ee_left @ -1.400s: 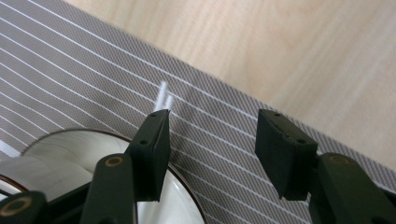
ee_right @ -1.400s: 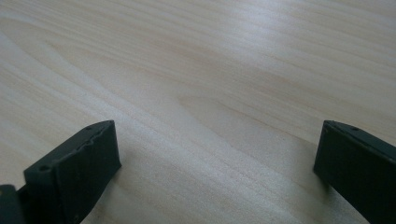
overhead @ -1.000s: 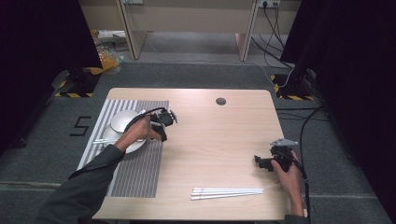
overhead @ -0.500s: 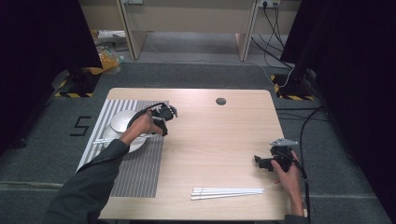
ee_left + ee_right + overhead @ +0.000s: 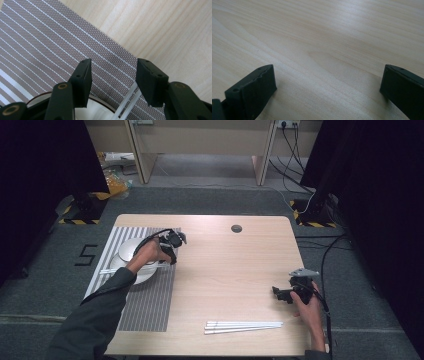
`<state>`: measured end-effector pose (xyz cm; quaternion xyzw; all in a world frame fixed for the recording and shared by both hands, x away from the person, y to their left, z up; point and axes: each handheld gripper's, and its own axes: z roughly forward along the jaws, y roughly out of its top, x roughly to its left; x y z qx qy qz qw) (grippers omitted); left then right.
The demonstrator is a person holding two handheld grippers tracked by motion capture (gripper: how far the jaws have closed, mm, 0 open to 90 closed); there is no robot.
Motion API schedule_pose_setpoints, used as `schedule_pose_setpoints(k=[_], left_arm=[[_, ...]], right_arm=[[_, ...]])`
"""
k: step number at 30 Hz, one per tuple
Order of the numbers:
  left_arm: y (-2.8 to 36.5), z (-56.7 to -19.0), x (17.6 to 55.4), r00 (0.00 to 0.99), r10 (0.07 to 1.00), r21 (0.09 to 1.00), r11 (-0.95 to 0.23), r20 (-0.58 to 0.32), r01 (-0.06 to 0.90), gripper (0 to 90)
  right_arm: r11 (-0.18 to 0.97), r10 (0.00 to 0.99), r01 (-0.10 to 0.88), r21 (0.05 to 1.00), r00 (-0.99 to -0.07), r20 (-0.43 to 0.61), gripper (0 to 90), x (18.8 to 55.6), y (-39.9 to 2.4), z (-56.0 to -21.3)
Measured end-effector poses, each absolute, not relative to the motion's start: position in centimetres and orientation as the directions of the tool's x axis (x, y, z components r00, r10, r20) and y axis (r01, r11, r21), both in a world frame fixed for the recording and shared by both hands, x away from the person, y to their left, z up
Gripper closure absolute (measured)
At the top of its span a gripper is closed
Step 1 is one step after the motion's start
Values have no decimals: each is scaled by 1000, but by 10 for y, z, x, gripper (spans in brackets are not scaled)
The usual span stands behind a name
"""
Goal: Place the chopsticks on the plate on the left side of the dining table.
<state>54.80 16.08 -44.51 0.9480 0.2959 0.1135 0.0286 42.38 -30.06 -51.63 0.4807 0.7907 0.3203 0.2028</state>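
While chopsticks (image 5: pixel 243 326) lie near, mat (image 5: pixel 150 305) underlies plate (image 5: pixel 129 251).

One sign can be read: a large dark numeral "5" (image 5: pixel 88 255) marked on the grey floor (image 5: pixel 45 290), just off the left edge of the table (image 5: pixel 235 265), level with its far left corner region. Its strokes are blocky and angular, like taped lines. Yellow-and-black hazard striping (image 5: pixel 80 220) borders the dark base plates on the floor beyond the table's far corners, left and right, but it carries no letters or words.
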Motion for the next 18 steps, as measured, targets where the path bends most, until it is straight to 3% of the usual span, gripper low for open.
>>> schedule_pose_setpoints(k=[7,18], left_arm=[[162,-443,547,794,577,143,-817,193,559,454],[146,-437,527,842,510,162,-859,179,486,445]], right_arm=[[333,890,630,701,-456,-13,2,424,-301,-516],[333,890,630,701,-456,-13,2,424,-301,-516]])
